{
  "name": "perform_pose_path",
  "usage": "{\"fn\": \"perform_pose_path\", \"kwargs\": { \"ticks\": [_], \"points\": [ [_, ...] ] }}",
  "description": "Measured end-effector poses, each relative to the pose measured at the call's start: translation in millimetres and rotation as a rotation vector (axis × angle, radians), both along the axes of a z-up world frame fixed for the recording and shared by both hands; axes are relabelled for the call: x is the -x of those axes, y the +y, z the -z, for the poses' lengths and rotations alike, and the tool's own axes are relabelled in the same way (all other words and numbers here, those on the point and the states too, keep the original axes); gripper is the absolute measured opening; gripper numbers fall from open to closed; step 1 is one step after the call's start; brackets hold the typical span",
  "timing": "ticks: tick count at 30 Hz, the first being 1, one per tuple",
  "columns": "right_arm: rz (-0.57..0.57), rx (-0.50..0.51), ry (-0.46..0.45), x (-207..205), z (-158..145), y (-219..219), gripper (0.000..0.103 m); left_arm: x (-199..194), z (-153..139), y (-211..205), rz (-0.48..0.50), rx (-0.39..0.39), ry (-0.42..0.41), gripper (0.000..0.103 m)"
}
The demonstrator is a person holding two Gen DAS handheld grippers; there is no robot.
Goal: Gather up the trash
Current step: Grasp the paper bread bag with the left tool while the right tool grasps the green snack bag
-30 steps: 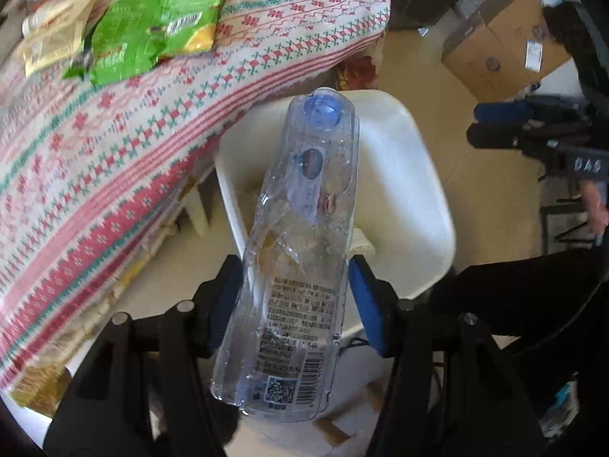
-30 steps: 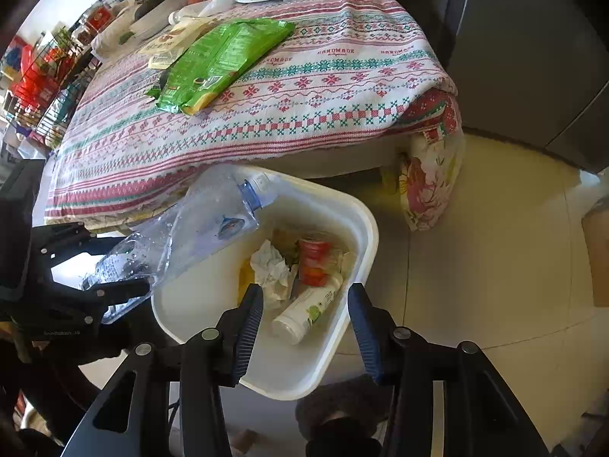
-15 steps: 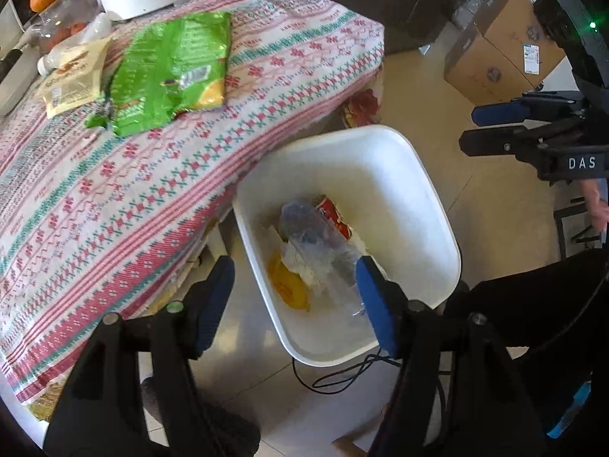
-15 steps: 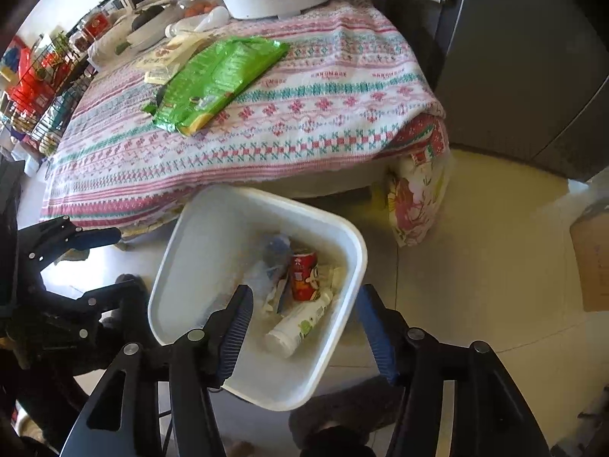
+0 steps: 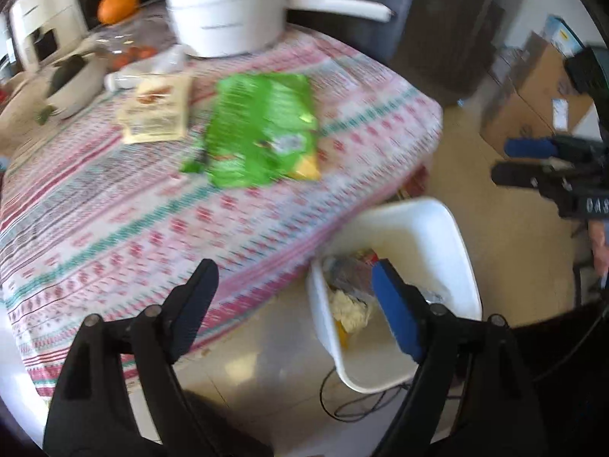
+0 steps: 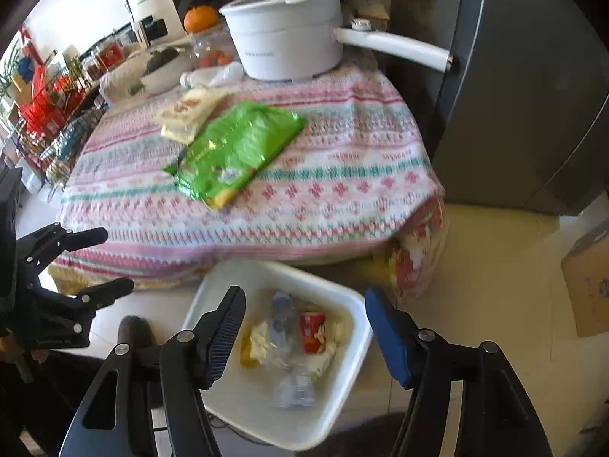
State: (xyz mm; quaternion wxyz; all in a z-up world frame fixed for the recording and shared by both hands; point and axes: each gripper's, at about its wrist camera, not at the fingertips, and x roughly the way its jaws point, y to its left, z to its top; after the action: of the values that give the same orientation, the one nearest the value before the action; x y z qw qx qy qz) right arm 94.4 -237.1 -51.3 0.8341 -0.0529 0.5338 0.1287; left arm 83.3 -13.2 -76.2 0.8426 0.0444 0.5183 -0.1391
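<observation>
A white bin (image 6: 354, 304) stands on the floor by the table; it also shows in the left wrist view (image 5: 453, 236). In it lie a clear plastic bottle (image 6: 283, 327), a red can (image 6: 314, 333) and crumpled paper (image 5: 350, 310). On the patterned tablecloth lie a green snack bag (image 5: 262, 133) (image 6: 236, 148) and a beige packet (image 5: 156, 110) (image 6: 188, 112). My left gripper (image 5: 291, 274) is open and empty over the table's edge. My right gripper (image 6: 304, 301) is open and empty above the bin.
A white pot (image 6: 285, 34) with a long handle, a bowl (image 6: 163, 68), a clear bottle (image 6: 213, 74) and an orange (image 6: 200, 17) sit at the table's far side. A dark fridge (image 6: 525, 95) stands at right. Cardboard boxes (image 5: 540, 95) are on the floor.
My left gripper let go of the clear bottle, which now lies in the bin. Both grippers have lifted and turned towards the table.
</observation>
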Motion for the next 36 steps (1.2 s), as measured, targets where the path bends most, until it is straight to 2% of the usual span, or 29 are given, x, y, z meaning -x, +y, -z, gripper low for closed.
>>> {"fn": "perform_pose_path", "kwargs": {
  "ticks": [9,16,18,20,23,29,31,35,36],
  "points": [
    [0.028,-0.013,-0.037,-27,-4,30,0.074,-37,-5,55,-0.212,-0.021,-0.081,0.092],
    [0.08,-0.026,-0.008,-55,18,49,0.074,-77,10,94,-0.34,0.036,-0.09,0.092],
    [0.083,-0.022,0.006,-63,26,54,0.074,-92,17,106,-0.372,0.08,-0.063,0.092],
    [0.083,-0.028,0.015,-70,32,59,0.074,-107,24,120,-0.418,0.162,-0.049,0.092],
    [0.083,-0.037,0.028,-82,39,65,0.074,-122,28,131,-0.45,0.214,-0.053,0.09],
    [0.079,-0.027,0.033,-106,53,73,0.074,-159,43,137,-0.446,0.26,-0.036,0.067],
    [0.08,-0.026,0.032,-112,57,72,0.074,-166,48,139,-0.451,0.301,-0.025,0.057],
    [0.087,-0.029,0.03,-123,64,71,0.074,-176,55,143,-0.482,0.395,-0.018,0.052],
    [0.093,-0.033,0.032,-126,66,70,0.074,-179,58,144,-0.494,0.42,-0.01,0.046]
  ]
}}
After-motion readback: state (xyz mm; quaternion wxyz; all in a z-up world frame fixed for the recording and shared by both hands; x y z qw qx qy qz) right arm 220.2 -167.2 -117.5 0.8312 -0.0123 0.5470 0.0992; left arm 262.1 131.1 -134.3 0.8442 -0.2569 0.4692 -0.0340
